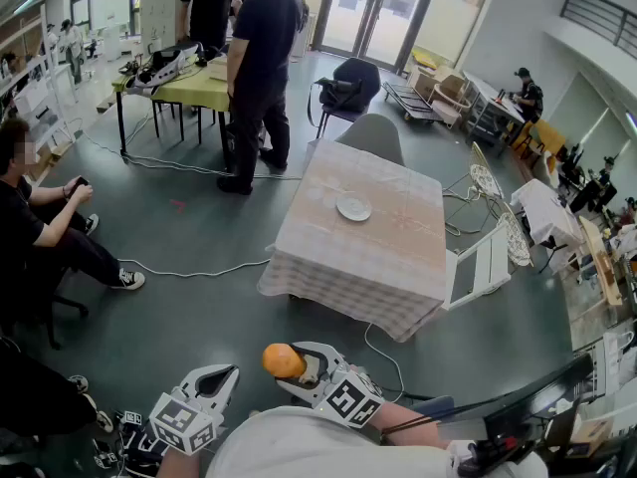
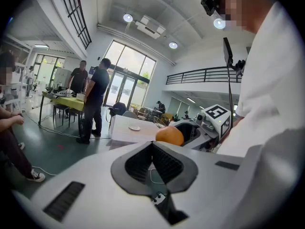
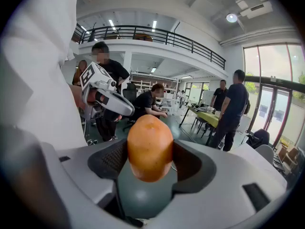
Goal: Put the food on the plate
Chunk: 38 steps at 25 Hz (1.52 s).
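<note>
Right gripper [image 3: 150, 159] clamped wide on orange food [image 3: 149, 144]. Its long axis stood upright between the pads, ends sticking out above and below. Left gripper [image 2: 152, 151] closed, empty.

Kept from view

In the head view the person's white shirt [image 1: 299, 446] covers the rear of the left claw [image 1: 227, 372] and the right claw [image 1: 295, 360], and the bottom edge cuts both off. The orange food [image 1: 282, 359] hides the right pads' inner faces. The plate [image 1: 353, 206] on the far surface [image 1: 388, 257] is too small to show any detail.
</note>
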Each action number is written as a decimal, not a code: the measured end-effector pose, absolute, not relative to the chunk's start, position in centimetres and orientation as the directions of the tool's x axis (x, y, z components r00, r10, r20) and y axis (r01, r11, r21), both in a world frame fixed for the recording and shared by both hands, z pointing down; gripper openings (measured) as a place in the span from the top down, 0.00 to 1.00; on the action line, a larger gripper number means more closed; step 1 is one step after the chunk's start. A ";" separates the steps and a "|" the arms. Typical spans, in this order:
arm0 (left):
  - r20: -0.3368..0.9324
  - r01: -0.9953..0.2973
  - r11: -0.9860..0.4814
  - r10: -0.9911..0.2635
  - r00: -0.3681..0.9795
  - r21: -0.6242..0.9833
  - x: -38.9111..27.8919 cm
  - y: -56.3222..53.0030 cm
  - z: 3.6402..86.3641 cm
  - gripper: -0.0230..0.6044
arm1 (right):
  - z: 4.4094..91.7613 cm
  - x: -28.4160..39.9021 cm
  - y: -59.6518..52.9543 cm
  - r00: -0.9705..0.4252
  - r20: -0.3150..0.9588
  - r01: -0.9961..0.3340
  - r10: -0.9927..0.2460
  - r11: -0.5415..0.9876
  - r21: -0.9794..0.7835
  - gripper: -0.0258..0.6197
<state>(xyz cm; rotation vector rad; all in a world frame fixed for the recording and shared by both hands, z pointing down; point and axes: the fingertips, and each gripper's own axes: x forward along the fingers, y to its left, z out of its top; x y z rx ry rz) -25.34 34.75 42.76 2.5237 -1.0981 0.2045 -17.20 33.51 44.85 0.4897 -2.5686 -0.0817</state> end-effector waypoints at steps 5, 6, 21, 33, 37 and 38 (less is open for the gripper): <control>0.291 -0.727 -0.632 -0.666 0.686 0.269 -24.3 34.7 43.2 0.95 | 45.2 -16.4 33.1 -0.796 0.487 -0.333 -0.360 0.932 0.145 0.48; 0.288 -0.725 -0.638 -0.665 0.689 0.262 -24.0 34.3 43.3 0.95 | 45.3 -16.1 32.7 -0.794 0.485 -0.336 -0.367 0.929 0.154 0.48; 0.356 -0.656 -0.706 -0.561 0.747 0.266 -17.0 23.8 43.2 0.95 | 46.4 -8.3 21.1 -0.752 0.502 -0.457 -0.428 0.887 0.071 0.48; 0.361 -0.585 -0.767 -0.484 0.797 0.263 -5.8 9.8 41.6 0.95 | 46.2 4.5 6.3 -0.671 0.498 -0.583 -0.549 0.806 0.104 0.48; 0.367 -0.530 -0.802 -0.421 0.829 0.275 -3.2 7.4 41.6 0.95 | 47.2 7.1 3.6 -0.630 0.512 -0.633 -0.585 0.768 0.098 0.48; 0.372 -0.513 -0.812 -0.402 0.837 0.278 -2.8 6.8 41.7 0.95 | 47.5 7.6 3.0 -0.617 0.519 -0.647 -0.592 0.757 0.094 0.48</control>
